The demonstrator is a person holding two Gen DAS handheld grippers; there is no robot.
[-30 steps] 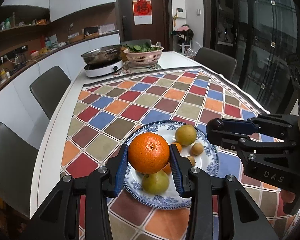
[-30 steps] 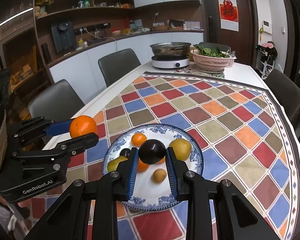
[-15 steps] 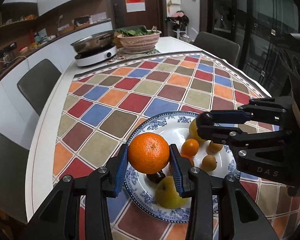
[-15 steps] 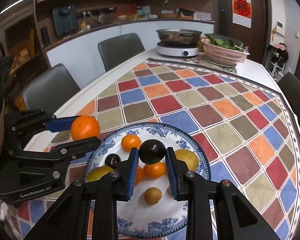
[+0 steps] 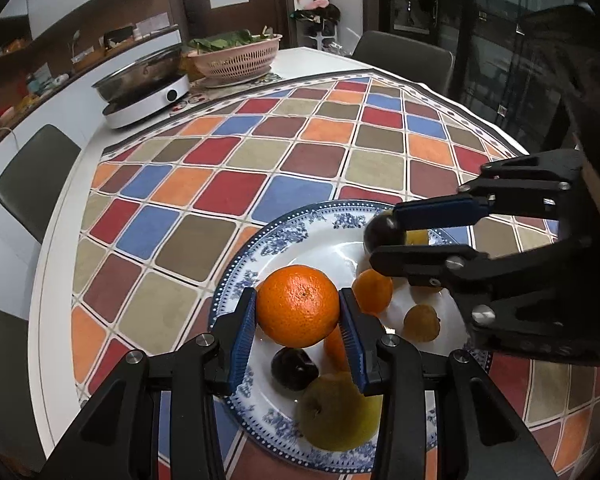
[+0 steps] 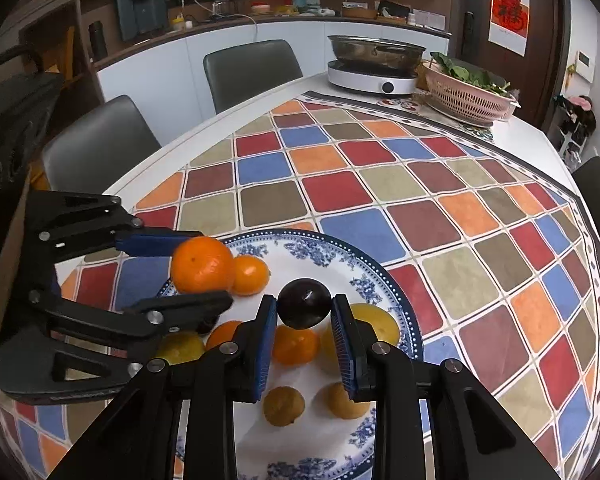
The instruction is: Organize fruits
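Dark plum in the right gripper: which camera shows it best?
The right wrist view: the plum sits centred between the right gripper's blue pads. In the left wrist view only part of it shows behind that gripper's finger.

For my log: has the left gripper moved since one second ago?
Yes. The left gripper with its orange came nearer to the plate.

A home kitchen-diner: counter (image 6: 260, 24), hotpot cooker (image 6: 374, 68), dining table (image 6: 532, 136).
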